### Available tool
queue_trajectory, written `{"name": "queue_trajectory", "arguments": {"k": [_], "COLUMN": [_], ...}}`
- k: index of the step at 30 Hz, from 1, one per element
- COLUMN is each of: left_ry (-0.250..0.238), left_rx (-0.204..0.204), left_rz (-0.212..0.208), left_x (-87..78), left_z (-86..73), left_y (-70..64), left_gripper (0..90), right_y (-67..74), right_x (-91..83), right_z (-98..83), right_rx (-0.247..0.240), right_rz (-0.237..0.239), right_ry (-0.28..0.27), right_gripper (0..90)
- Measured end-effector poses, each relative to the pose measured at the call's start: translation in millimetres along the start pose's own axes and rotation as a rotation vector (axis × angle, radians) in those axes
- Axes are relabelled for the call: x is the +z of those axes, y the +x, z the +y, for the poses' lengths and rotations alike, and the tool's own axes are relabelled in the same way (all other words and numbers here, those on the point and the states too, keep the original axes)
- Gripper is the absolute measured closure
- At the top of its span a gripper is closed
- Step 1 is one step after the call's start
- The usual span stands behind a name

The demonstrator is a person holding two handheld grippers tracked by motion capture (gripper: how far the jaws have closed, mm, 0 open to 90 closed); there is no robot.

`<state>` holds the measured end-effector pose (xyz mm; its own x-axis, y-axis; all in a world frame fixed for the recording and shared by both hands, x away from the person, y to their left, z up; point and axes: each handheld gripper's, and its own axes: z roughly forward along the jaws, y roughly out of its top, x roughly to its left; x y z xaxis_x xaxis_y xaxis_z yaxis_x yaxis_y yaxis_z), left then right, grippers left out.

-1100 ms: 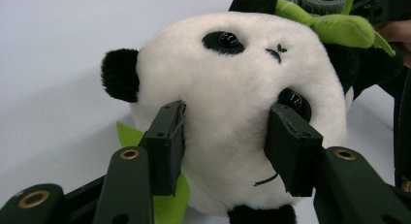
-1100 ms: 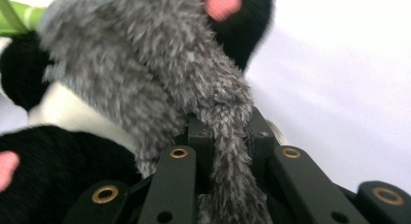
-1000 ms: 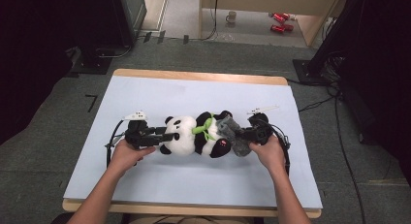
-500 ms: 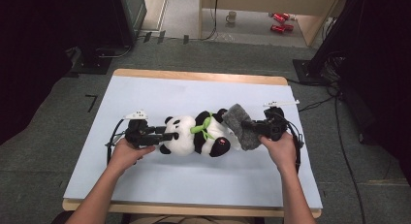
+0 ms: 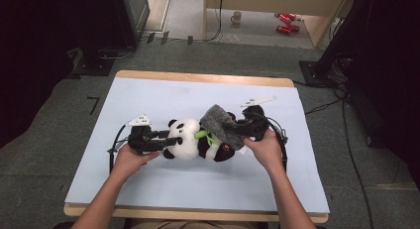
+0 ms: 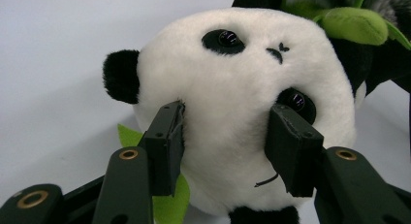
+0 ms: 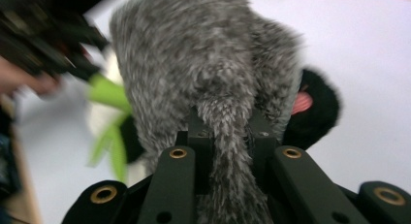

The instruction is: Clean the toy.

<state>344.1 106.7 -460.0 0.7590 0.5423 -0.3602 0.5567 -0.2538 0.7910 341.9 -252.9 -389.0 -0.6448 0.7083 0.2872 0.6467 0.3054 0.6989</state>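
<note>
The panda plush lies on the bench. The left gripper clamps its white head between half-open fingers. The right gripper, nearly closed, pinches a grey furry garment lifted over the body. No writing is legible. The right gripper view is blurred; the garment type is probably a coat.

A pale blue sheet is covering a wooden table that is standing on grey carpet. At 12 o'clock, light is falling across a wooden cabinet, with a mug and red cans sitting on the floor before it. Dark equipment is looming at 10 o'clock, while cables are trailing across the carpet at 3 o'clock.
</note>
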Motion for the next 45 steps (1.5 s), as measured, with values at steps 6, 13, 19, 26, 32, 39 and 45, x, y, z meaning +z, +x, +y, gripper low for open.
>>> {"name": "queue_trajectory", "arguments": {"k": [6,13,19,26,32,39,45], "left_ry": [-0.004,-0.004,0.002,0.017,0.017,0.009,0.006], "left_rx": [-0.002,-0.008,-0.05,-0.05,-0.042,-0.036,-0.037], "left_rz": [0.0,-0.006,-0.036,-0.035,-0.032,-0.017,-0.02], "left_x": [0.6,2.0,3.6,4.6,3.6,3.8,4.7], "left_z": [-0.3,1.9,4.1,9.4,11.7,13.0,13.2], "left_y": [-0.4,1.3,8.3,9.9,12.7,14.3,14.5], "left_gripper": [49.7,49.5,49.2,49.2,48.7,46.8,47.1], "right_y": [-4.4,-20.9,-32.6,-39.8,-46.0,-53.5,-32.0], "right_x": [14.4,13.2,7.6,3.5,-1.6,-27.1,-57.6], "right_z": [-6.9,-20.4,-33.6,-46.1,-53.0,-52.4,-37.7], "right_rx": [-0.009,0.08,0.139,0.168,0.168,0.216,0.203], "right_rz": [-0.015,0.048,0.063,0.038,-0.046,-0.136,-0.07], "right_ry": [0.044,-0.004,-0.004,0.004,0.065,0.073,-0.019], "right_gripper": [77.6,77.9,77.8,77.9,78.0,78.2,78.1]}}
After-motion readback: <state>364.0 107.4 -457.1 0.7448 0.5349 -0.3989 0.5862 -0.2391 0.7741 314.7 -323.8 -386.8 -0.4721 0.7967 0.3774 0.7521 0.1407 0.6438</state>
